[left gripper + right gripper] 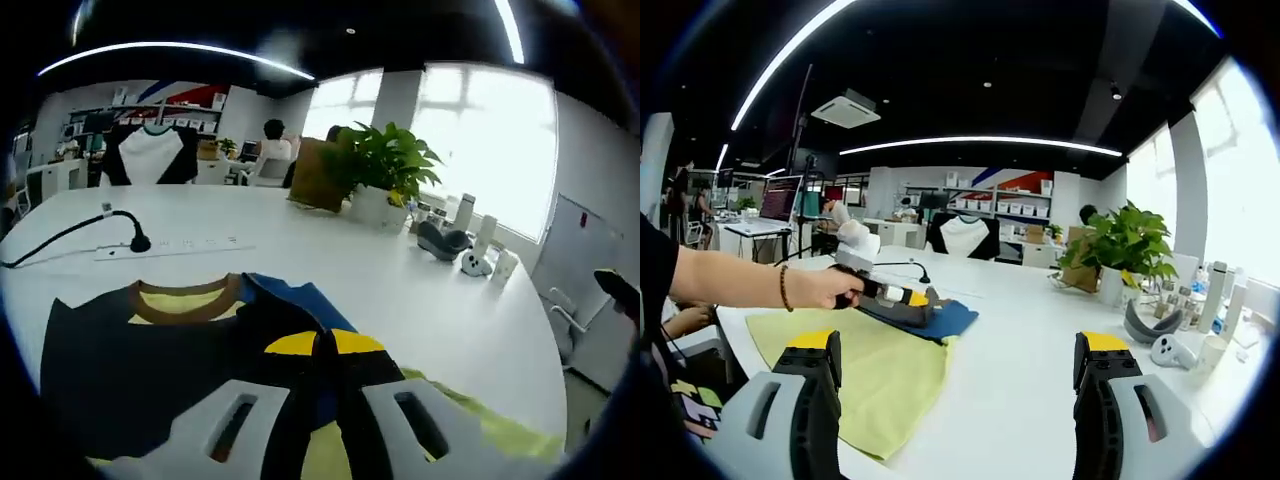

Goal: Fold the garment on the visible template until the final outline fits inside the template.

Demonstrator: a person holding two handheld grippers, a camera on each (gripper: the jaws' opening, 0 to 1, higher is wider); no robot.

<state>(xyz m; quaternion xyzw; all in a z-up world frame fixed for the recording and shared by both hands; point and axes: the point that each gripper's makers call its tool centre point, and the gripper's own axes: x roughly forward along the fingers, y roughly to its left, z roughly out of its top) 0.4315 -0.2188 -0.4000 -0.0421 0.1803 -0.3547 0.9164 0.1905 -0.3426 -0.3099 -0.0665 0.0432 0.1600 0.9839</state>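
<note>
In the left gripper view, the left gripper (322, 345) has its yellow-tipped jaws pressed together on a fold of the dark garment (150, 370), which lies on the yellow-green template (490, 425) spread over the white table (420, 290). In the right gripper view, the right gripper (960, 362) hangs with jaws spread wide and empty just beside the template's near edge. Beyond the template, a potted plant (385, 165) stands on the table.
</note>
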